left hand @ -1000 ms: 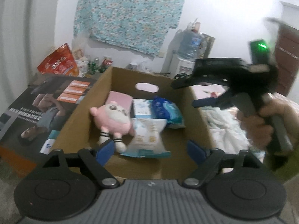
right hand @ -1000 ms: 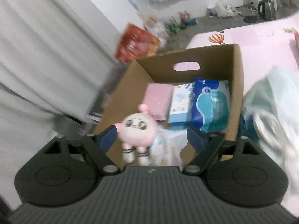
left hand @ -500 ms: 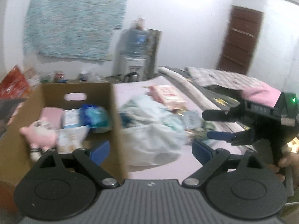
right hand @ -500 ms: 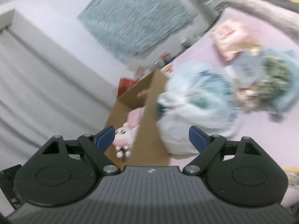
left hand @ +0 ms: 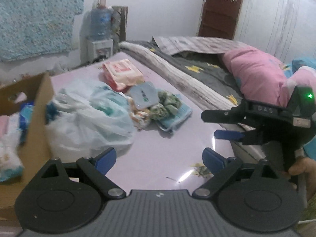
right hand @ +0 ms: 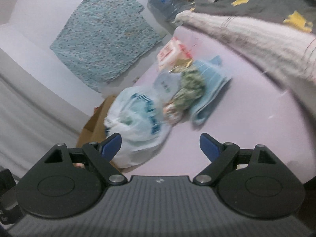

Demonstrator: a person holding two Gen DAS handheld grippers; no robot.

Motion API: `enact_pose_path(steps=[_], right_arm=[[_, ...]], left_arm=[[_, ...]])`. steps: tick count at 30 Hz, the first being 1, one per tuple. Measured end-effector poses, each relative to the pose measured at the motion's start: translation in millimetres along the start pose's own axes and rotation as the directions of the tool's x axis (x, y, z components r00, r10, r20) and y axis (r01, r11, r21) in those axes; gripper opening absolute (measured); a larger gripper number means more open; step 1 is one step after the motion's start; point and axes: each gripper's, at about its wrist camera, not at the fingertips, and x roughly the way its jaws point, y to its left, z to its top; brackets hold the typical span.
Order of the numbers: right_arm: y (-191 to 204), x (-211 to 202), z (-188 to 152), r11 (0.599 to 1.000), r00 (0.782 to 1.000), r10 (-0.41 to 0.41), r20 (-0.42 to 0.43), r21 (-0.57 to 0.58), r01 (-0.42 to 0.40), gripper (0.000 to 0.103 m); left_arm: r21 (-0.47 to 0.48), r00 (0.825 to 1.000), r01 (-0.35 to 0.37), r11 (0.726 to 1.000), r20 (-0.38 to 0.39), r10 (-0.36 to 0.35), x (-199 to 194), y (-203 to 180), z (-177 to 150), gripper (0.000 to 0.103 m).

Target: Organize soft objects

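Landmark: the white plastic bag, bulging, lying on the lilac bed sheet.
Cardboard box: touching the bag's left side; blurred packets show inside it.
Pink-and-white packet: beyond the bag, flat on the sheet.
Pale blue pouch: just right of the bag, on top of a small heap.
Green patterned cloth: right of the pouch, lying on a folded blue towel.
Grey blanket roll: well to the right of the bag, along the bed.
Left tongs: jaws wide, having just been opening, nothing between them; above bare sheet, near the bag's right edge.
Right tongs: wide and empty, the bag just beyond their left finger; in the left view a hand grips their handle.
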Motion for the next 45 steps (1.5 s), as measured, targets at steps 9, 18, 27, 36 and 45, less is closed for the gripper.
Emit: enact_pose_path(steps=[9, 18, 27, 36, 45], right_arm=[[-21, 19, 45, 0.978, 0.995, -0.098, -0.01, -0.185, 0.095, 0.057], [-36, 72, 92, 0.936, 0.978, -0.21, -0.001, -0.291, 0.2, 0.047], [-52, 120, 98, 0.935, 0.964, -0.23, -0.134, -0.306, 0.18, 0.019], [-55, 114, 64, 0.976, 0.957, -0.132, -0.26, -0.204, 0.079, 0.008], [-31, 77, 75, 0.942, 0.977, -0.197, -0.084, -0.292, 0.164, 0.012]], left_arm=[[0.024, 0.999, -0.006, 1.0, -0.034, 0.007, 73, -20, 15, 0.084], [0.012, 0.994, 0.029, 1.0, -0.105, -0.027, 148, -22, 33, 0.065], [-0.037, 0.984, 0.047, 0.998, -0.169, -0.053, 201, -16, 45, 0.04], [-0.073, 0.978, 0.099, 0.992, -0.178, -0.111, 191, -10, 40, 0.011], [-0.122, 0.978, 0.092, 0.988, -0.177, -0.113, 181, 2, 38, 0.041]])
